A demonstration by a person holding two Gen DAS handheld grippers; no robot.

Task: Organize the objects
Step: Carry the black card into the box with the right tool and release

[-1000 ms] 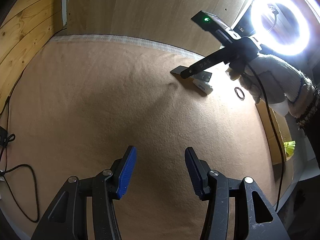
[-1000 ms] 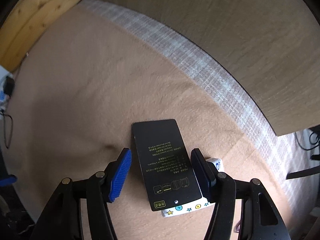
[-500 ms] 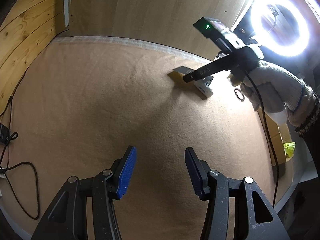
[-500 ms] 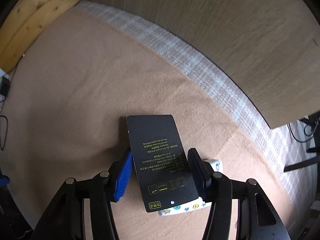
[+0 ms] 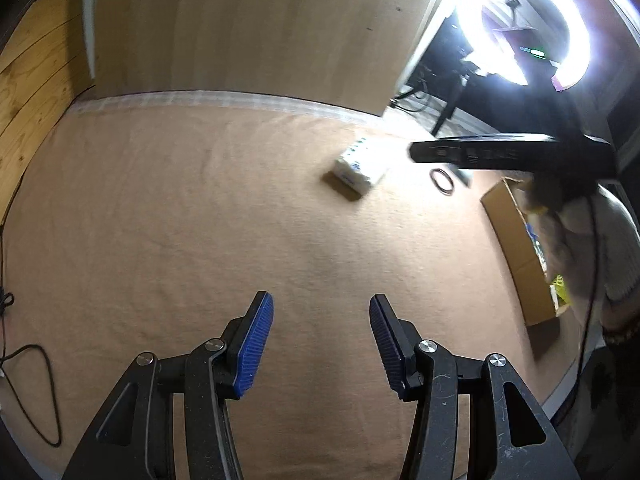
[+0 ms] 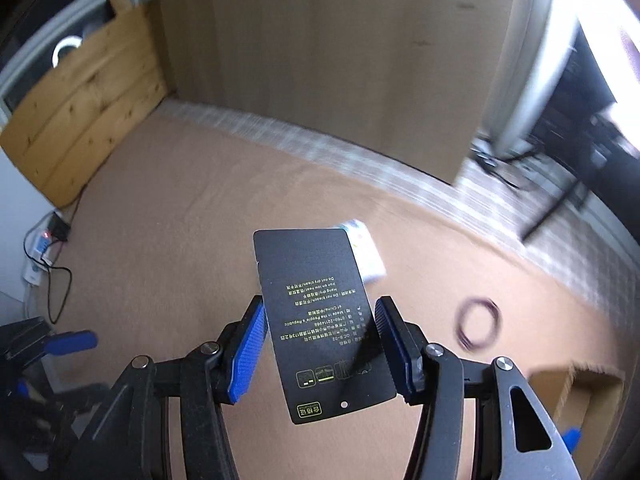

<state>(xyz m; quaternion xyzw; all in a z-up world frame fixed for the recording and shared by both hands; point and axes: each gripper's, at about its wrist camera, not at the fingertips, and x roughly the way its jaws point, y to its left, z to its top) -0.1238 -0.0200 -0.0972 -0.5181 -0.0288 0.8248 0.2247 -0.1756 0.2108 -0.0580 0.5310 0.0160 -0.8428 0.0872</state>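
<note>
On the cloth-covered table (image 5: 168,216), the cardboard box (image 5: 516,248) at its right edge awaits items, the white packet (image 5: 354,168) and dark ring (image 5: 442,178) near the far edge remain unsorted, while the right gripper (image 6: 320,340) grasps the black card (image 6: 320,312) aloft and the left gripper (image 5: 320,340) hangs released, so most sorting looks undone.

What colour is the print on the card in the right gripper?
Yellow-green text on a black card, clearest in the right wrist view.

Wrist views facing wall, sharing white packet (image 5: 357,165) (image 6: 366,254)
</note>
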